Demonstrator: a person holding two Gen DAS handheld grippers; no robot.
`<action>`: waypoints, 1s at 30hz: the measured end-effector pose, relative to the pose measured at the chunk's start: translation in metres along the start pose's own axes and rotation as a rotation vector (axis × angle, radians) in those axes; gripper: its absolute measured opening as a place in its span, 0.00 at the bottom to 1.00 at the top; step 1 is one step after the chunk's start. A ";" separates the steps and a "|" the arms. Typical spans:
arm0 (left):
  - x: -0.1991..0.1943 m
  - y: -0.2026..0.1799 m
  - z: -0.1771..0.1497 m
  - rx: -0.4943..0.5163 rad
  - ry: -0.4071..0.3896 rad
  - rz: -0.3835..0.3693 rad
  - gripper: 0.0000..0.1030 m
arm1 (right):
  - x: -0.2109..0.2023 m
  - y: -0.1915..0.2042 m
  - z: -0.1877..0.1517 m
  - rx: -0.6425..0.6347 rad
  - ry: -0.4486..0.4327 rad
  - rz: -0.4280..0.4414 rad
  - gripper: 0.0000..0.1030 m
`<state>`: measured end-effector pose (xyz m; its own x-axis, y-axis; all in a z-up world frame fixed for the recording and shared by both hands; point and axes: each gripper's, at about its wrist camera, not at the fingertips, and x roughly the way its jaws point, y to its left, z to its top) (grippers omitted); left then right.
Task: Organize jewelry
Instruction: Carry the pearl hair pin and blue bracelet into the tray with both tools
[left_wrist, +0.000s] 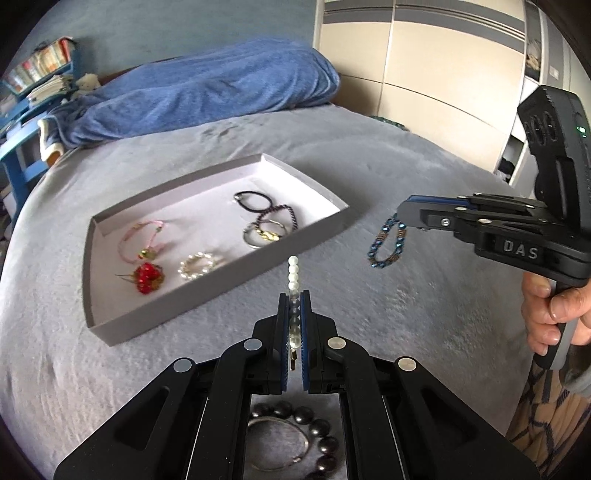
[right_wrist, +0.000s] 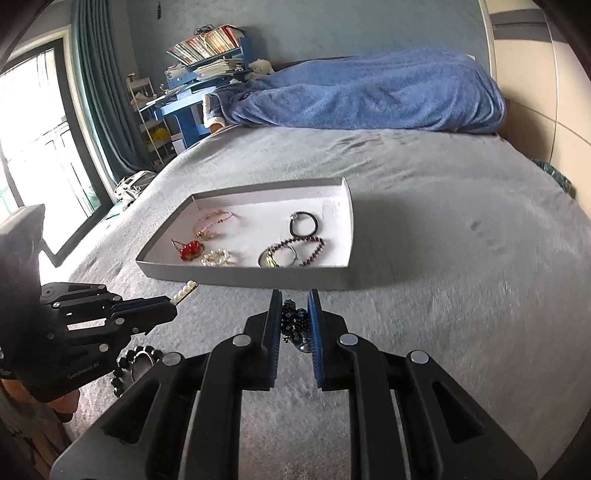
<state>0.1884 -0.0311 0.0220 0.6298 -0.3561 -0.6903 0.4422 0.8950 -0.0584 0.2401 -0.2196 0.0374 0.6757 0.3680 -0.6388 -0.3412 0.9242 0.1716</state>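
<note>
Showing raised "DAS" lettering, right gripper (left_wrist: 400, 221) clamps blue bracelet (left_wrist: 386, 245).

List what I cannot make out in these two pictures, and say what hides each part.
- Pearl bracelet, left wrist view: only one strand shows; the rest is hidden between the left tongs.
- Blue bead bracelet, right wrist view: bunched between the right tongs, shape unclear.
- Dark bead bracelet on the bed: partly covered by the tongs' frame and cut by the bottom edge.
- Gold charm in the tray: too small to identify.
</note>
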 end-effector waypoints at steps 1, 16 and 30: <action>-0.001 0.003 0.001 -0.008 -0.001 0.003 0.06 | -0.001 0.001 0.003 -0.002 -0.003 0.001 0.13; -0.012 0.062 0.024 -0.102 -0.040 0.060 0.06 | 0.019 0.025 0.055 -0.034 -0.018 0.037 0.13; 0.026 0.091 0.049 -0.113 -0.011 0.077 0.06 | 0.081 0.047 0.086 -0.037 0.016 0.068 0.14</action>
<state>0.2767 0.0277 0.0343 0.6659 -0.2878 -0.6883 0.3177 0.9441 -0.0873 0.3350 -0.1378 0.0584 0.6396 0.4274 -0.6389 -0.4097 0.8928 0.1871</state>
